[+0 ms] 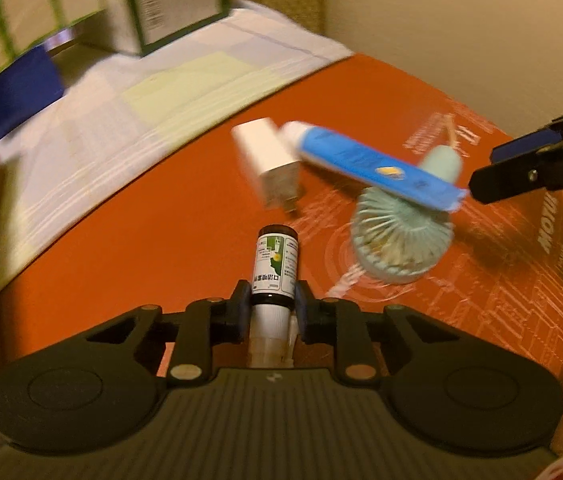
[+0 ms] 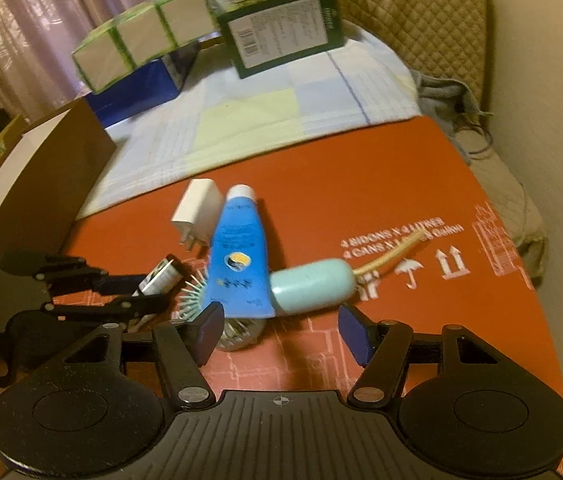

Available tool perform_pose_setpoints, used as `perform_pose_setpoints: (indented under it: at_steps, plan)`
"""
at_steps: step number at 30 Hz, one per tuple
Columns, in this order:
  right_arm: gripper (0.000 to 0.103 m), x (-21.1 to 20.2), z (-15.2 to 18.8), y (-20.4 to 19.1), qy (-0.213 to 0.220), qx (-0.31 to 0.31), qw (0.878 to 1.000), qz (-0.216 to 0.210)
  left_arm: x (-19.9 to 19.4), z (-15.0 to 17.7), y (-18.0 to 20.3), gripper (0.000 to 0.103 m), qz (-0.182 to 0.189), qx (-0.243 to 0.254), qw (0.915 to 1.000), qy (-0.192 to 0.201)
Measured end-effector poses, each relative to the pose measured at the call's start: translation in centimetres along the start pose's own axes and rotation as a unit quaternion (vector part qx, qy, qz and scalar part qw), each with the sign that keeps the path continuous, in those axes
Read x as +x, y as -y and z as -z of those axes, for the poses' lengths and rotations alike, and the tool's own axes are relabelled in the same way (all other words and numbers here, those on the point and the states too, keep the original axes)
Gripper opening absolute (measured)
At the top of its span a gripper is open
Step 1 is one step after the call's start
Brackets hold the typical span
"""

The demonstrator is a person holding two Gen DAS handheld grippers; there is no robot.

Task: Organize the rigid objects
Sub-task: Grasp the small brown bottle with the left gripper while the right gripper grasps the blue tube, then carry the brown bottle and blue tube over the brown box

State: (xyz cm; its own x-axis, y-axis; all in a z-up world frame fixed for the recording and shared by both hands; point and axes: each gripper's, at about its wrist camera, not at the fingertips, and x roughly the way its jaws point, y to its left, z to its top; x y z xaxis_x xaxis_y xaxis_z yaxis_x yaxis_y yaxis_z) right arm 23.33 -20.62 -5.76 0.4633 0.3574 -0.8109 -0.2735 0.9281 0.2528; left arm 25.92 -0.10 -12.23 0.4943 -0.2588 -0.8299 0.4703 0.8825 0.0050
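Clamped between the pads of the left claw (image 1: 272,300) is a small dark spray bottle (image 1: 274,270) with a green-and-white label, gripped at its shoulder so the body points away from the camera and clear of the red cardboard sheet (image 1: 161,240). That hold looks chosen to lift the bottle out of the cluster without disturbing its neighbours.

Just beyond, slightly right, a pale green handheld fan (image 1: 401,240) lies flat on the cardboard. A blue tube (image 1: 377,164) with a white cap rests across it, so the tube probably has to come off first. The right claw (image 2: 281,330) hovers with its jaws apart, straddling the tube's near end and pressing on nothing; from the left wrist view it enters at the right edge, level with the tube's crimped tail.

Left of the tube's cap lies a white plug charger (image 1: 269,160), touching or nearly touching it.

Farther off, a checked cloth (image 1: 121,92) covers the surface, with green-trimmed boxes (image 2: 281,28) stacked at the far left, likely unrelated storage.
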Motion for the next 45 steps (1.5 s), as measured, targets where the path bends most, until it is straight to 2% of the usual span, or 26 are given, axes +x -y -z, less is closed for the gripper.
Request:
perform_pose_setpoints:
  at_steps: [8, 17, 24, 27, 45]
  plan:
    - [0.057, 2.3, -2.3, -1.2, 0.0, -0.027, 0.999, -0.027, -0.9, 1.0, -3.5, 0.02, -0.077, -0.088, 0.9931, -0.004]
    - [0.053, 6.9, -4.4, -2.1, -0.022, -0.054, 0.998, -0.029, -1.0, 1.1, -6.1, 0.02, -0.122, -0.145, 0.9815, -0.025]
    - [0.051, 9.4, -5.3, -2.0, -0.039, -0.062, 0.997, -0.024, -0.8, 0.9, -6.5, 0.02, -0.128, -0.156, 0.9791, -0.029]
    - [0.04, 10.2, -5.4, -1.9, -0.046, -0.065, 0.997, -0.022, -0.7, 0.8, -6.5, 0.02, -0.128, -0.158, 0.9788, -0.029]
    - [0.038, 8.0, -5.0, -2.0, -0.016, -0.064, 0.998, -0.009, -0.9, 0.7, -6.6, 0.02, -0.123, -0.158, 0.9792, -0.03]
